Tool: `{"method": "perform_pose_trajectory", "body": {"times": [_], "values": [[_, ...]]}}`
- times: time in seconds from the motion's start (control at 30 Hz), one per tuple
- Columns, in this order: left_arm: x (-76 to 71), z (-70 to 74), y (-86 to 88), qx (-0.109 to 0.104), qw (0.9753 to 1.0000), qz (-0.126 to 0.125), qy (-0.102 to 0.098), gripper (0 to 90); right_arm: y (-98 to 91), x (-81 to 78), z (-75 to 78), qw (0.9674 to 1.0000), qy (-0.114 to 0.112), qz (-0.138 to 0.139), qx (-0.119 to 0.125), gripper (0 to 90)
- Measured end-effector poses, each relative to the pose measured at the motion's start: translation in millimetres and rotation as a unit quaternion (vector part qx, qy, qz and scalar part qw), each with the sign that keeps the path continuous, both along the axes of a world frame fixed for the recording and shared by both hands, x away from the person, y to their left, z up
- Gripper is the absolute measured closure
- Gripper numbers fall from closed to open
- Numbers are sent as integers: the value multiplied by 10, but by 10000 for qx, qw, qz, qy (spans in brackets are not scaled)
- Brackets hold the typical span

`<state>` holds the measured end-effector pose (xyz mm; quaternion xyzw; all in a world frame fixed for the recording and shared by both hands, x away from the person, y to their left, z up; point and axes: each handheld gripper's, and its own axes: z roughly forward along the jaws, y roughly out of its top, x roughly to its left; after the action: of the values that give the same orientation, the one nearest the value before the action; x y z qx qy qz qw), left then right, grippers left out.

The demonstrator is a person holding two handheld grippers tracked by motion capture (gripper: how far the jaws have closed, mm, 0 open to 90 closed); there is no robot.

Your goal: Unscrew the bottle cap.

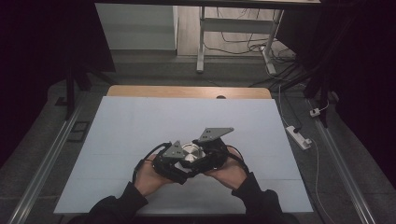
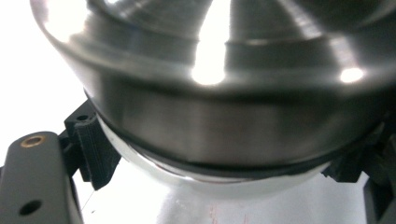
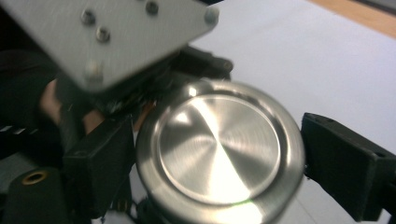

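Observation:
A round, brushed-metal container (image 1: 191,152) with a flat lid (image 3: 219,149) is held just above the white table sheet (image 1: 140,121), near the front. My left gripper (image 1: 179,163) comes in from the left and is shut on the container's body (image 2: 224,116), one black jaw on each side. My right gripper (image 1: 206,151) comes in from the right, and its jaws press the lid's rim on both sides. The left gripper's grey plate (image 3: 116,37) hangs over the lid's upper left in the right gripper view. A hand holds each gripper.
The white sheet spreads wide to the left, right and far side of the hands. A wooden table edge (image 1: 187,91) shows at the back. Beyond it stand a desk's white legs (image 1: 201,46). A power strip (image 1: 299,136) and cables lie on the floor at the right.

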<state>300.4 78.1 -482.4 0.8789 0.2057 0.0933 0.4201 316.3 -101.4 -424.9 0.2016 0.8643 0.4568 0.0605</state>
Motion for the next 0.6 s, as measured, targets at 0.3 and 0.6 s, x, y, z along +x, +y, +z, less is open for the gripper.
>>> {"method": "perform_pose_trajectory", "body": {"times": [0.3,0.6], "values": [[14,7,13,-96,9990,-426,84,159,-58,47,6,9985,66,535,71,191],[2,18,2,-185,9965,-801,122,159,-161,93,43,9935,25,1135,118,46]]}}
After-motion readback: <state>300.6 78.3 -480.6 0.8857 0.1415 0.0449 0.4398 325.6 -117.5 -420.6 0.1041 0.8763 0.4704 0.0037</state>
